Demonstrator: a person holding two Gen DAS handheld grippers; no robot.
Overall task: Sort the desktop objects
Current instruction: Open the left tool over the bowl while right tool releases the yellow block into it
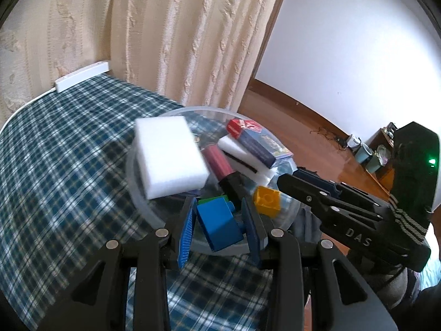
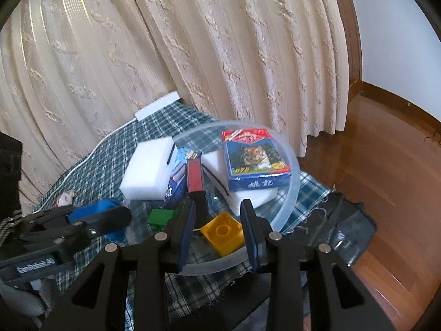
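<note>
A clear round plastic bowl (image 1: pixel 143 207) (image 2: pixel 292 190) sits on the plaid-covered table and holds white sponges (image 1: pixel 168 157) (image 2: pixel 148 165), a blue card box with a tiger (image 2: pixel 255 157) (image 1: pixel 259 146), a red and black marker (image 1: pixel 220 165) (image 2: pixel 195 175), a green brick (image 2: pixel 160 216), a blue brick (image 1: pixel 217 226) and a yellow brick (image 1: pixel 267 200) (image 2: pixel 224 233). My left gripper (image 1: pixel 219 227) is open with its fingers on either side of the blue brick over the bowl. My right gripper (image 2: pixel 217 229) is open around the yellow brick; it also shows in the left wrist view (image 1: pixel 303 183).
The plaid tablecloth (image 1: pixel 60 149) covers the table. A white power strip (image 1: pixel 82 78) (image 2: pixel 157 107) lies at the far edge by the cream curtain (image 2: pixel 193 41). The wooden floor (image 2: pixel 386 179) lies to the right, beyond the table edge.
</note>
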